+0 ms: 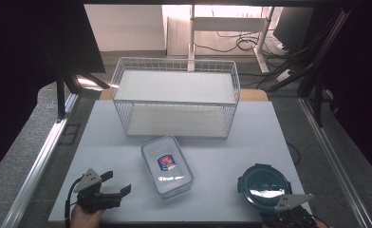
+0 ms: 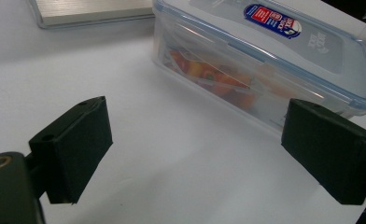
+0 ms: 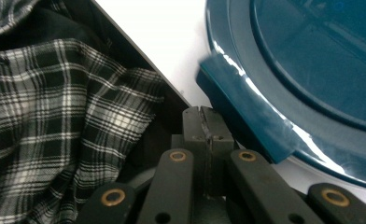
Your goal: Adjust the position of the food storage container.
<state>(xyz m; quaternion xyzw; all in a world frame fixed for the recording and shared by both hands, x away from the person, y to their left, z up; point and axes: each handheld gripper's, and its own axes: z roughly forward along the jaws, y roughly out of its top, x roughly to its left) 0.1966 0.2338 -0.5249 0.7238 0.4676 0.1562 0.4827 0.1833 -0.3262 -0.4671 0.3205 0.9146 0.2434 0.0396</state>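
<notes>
- Looking along my right gripper [image 3: 204, 122], I see its two matte black jaws pressed flat together with nothing between them, brass-coloured pivots showing on the linkage bars below.
- Just beside those closed jaws lies the round dark-teal plastic container with a glossy lid [image 3: 312, 70]; one of its locking flaps sticks out next to the jaw tips, though I cannot tell whether it touches them.
- From the high view, that right gripper [image 1: 288, 209] sits low at the table's near edge, its grey three-cornered plate overlapping the round container's [image 1: 263, 185] near rim.
- A black-and-white checked cloth [image 3: 55, 116] hangs past the table edge on the other side of the jaws.
- My left gripper [image 2: 195, 149] stands wide, its blocky black pads apart over bare table.
- The left hand [image 1: 85, 216] holds it low at the near left corner, pointing toward the middle.
- Ahead of it lies the clear rectangular plastic box with a blue-edged lid and red-blue label [image 2: 270, 51], near but apart, orange contents showing through.
- Beyond stands a white wire basket shelf [image 1: 174, 97] on the smooth white tabletop [image 1: 222, 166].
</notes>
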